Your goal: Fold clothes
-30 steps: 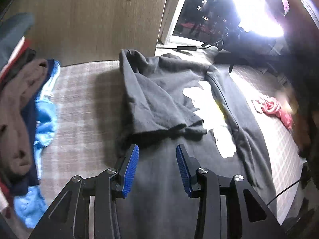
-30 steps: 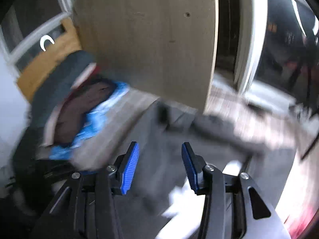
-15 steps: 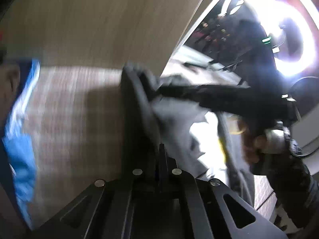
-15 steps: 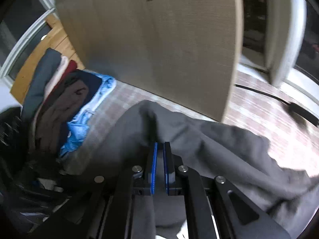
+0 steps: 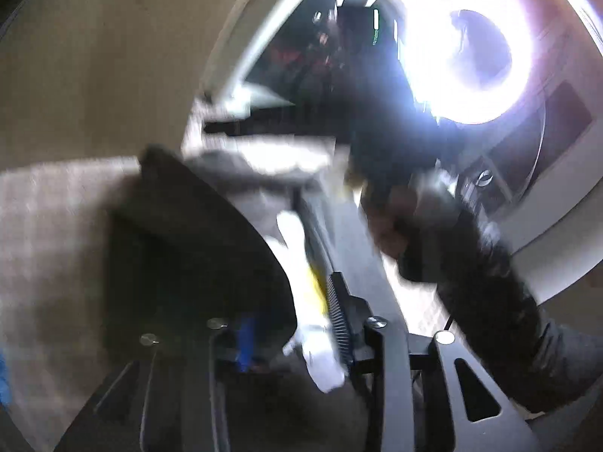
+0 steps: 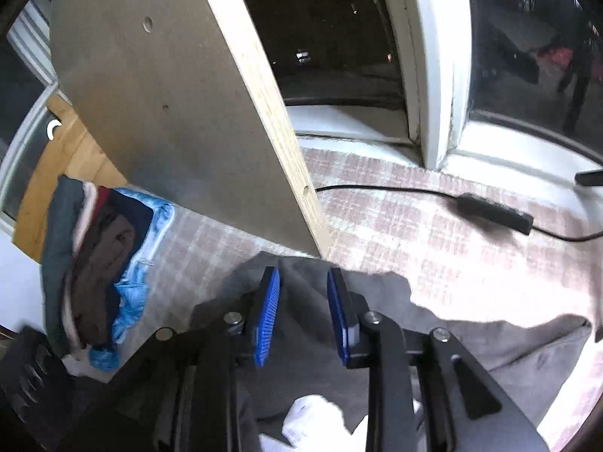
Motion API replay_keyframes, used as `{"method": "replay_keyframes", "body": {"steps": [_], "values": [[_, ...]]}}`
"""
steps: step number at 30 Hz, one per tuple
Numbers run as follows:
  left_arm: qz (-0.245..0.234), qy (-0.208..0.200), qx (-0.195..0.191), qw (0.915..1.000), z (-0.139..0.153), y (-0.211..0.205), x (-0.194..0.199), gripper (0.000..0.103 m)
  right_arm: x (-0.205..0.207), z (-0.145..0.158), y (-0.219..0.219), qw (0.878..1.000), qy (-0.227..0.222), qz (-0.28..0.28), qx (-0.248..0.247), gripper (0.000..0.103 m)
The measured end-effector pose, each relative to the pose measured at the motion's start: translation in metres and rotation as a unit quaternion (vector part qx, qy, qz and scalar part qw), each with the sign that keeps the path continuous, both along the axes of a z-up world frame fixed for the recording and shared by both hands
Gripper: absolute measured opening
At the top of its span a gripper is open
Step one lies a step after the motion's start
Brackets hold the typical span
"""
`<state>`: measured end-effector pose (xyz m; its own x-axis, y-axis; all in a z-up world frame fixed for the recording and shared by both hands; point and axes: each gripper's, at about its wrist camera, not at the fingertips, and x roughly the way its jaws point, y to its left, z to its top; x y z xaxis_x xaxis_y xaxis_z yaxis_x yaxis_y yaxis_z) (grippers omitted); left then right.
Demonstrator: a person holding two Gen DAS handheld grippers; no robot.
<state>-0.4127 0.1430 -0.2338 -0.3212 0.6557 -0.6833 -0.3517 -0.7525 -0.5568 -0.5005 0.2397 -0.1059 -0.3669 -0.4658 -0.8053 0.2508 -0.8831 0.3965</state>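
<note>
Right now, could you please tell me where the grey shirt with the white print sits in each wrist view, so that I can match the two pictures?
Left wrist view: the grey shirt fills the lower centre, blurred, a dark fold draped at the left claw.
Right wrist view: it spreads along the bottom, its edge beyond the right claw, on the plaid cover.
Shared landmark: the wooden board, upright behind the shirt.

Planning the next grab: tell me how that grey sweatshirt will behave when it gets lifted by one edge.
The grey sweatshirt is probably floppy: its edge lies crumpled and wavy on the checked cover, so it should sag and drape from any pinch. It looks fairly thick, so likely some weight and drag. The right claw is opening over the cloth without pinching it; a released fold may slump.
</note>
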Motion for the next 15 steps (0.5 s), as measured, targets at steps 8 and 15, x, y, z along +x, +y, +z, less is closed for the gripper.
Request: {"method": "replay_keyframes", "body": {"steps": [8, 15], "values": [[0.045, 0.062, -0.172, 0.9822, 0.0, -0.04, 0.064, 0.038, 0.002, -0.001, -0.06, 0.995, -0.006, 0.08, 0.056, 0.035], [0.041, 0.055, -0.218, 0.9734, -0.023, -0.055, 0.064, 0.038, -0.006, -0.002, -0.099, 0.987, -0.029, 0.097, 0.126, 0.035]]}}
